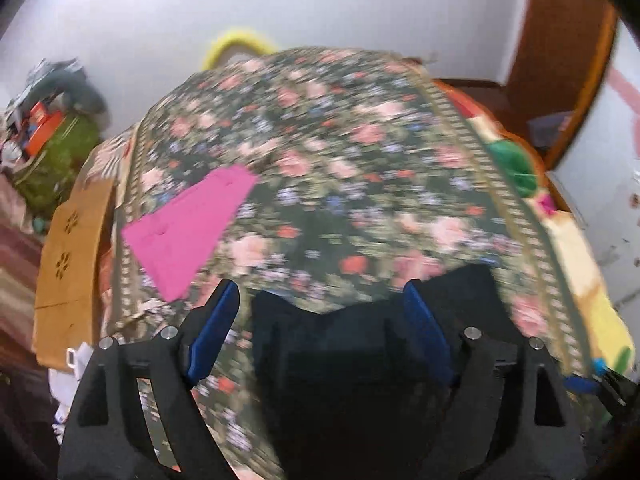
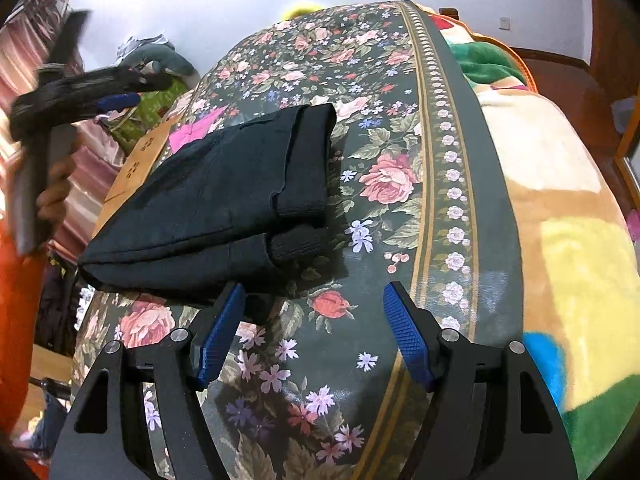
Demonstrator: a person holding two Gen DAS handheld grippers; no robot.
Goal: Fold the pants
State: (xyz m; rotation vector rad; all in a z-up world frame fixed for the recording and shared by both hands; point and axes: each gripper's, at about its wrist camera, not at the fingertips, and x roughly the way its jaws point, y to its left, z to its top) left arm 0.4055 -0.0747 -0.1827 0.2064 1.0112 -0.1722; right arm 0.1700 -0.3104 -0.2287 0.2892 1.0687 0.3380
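The folded black fabric pants (image 2: 224,196) are lying on the dark floral bedspread (image 2: 384,184) of the bed, filling the left centre of the right wrist view, with their ribbed cuffs stacked toward the middle of the frame. In the left wrist view, which is blurred, the pants (image 1: 352,344) are sitting at the lower centre. The left tool (image 1: 326,320) is standing wide open with its blue pads either side of the dark cloth but not pressing on it, gripping nothing. The right tool (image 2: 314,332) is also standing open and empty over the bedspread, its left pad just beside the near edge of the pants. A flat pink cloth (image 1: 188,228) is lying at the left of the left wrist view, apart from the pants.
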